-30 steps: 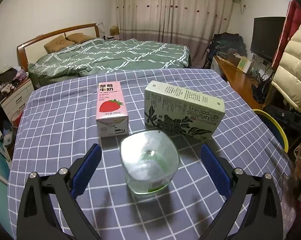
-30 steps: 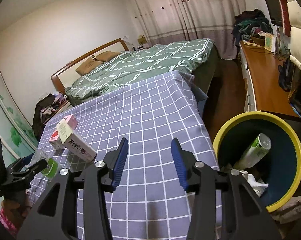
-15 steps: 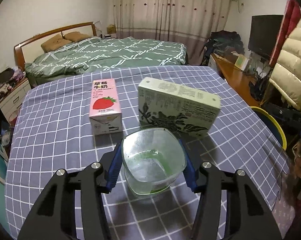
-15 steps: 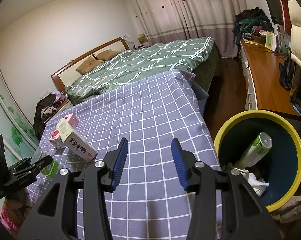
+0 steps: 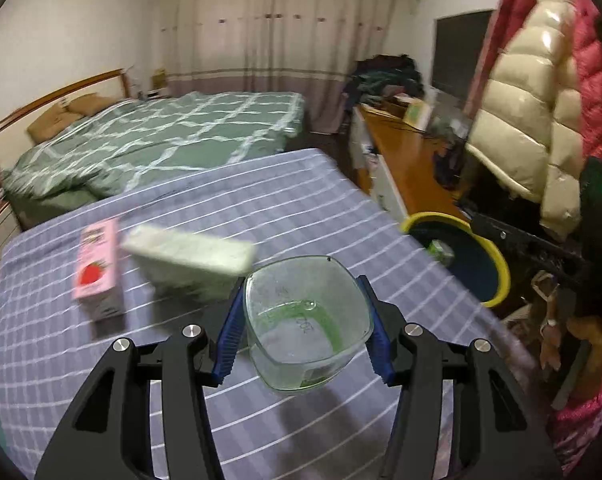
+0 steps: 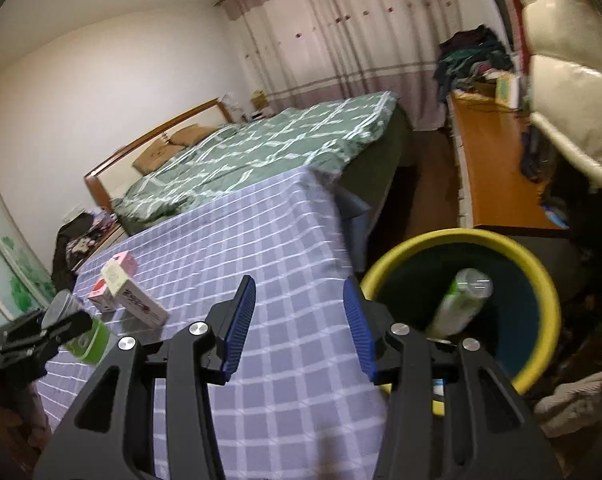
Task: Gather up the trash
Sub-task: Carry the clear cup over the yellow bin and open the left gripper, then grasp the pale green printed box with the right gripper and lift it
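Plastic cup (image 5: 307, 334), clear and squeezed between the left gripper's (image 5: 305, 334) blue fingers (image 5: 229, 334), hangs above the checked table (image 5: 261, 216). Right gripper (image 6: 299, 326) holds nothing, its fingers opening. Thin walls may buckle and slip free short of the yellow bin (image 5: 497, 252) ahead-right
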Motion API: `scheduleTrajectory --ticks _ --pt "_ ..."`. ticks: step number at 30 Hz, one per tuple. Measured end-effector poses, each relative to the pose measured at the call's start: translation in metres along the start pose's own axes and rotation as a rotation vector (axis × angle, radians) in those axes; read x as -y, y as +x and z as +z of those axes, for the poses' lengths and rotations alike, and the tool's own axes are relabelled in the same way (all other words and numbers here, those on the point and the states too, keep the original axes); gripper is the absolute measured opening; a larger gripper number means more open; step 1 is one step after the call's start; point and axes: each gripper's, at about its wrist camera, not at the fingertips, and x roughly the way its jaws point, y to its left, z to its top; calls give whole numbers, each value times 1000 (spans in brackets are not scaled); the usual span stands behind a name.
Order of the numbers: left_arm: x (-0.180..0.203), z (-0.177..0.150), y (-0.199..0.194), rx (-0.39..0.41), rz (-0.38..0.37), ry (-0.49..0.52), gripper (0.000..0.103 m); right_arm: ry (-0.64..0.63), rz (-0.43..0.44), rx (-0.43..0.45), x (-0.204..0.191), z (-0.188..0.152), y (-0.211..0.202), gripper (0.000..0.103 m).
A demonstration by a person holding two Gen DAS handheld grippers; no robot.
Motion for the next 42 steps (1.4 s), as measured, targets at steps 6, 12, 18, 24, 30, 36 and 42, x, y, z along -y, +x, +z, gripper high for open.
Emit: scheduleTrajectory --ticks 6,12,18,24,30,36,42 --pt "68 27 37 -22 -115 75 53 26 -107 90 45 -12 -56 52" --pt "144 58 87 -45 -211 155 53 106 -186 143 89 -20 -87 52" --pt "197 74 139 -105 -260 183 53 160 -219 179 115 -24 -103 52" --pt "213 81 172 -115 -214 155 86 176 -240 169 124 -24 -104 52" --pt "178 84 137 -52 -204 95 89 173 -209 122 118 -25 -87 52" --pt "108 58 66 27 -175 10 95 143 -186 87 103 -25 -70 52" --pt "27 19 -2 87 -66 -95 98 87 -141 39 73 -25 -52 52"
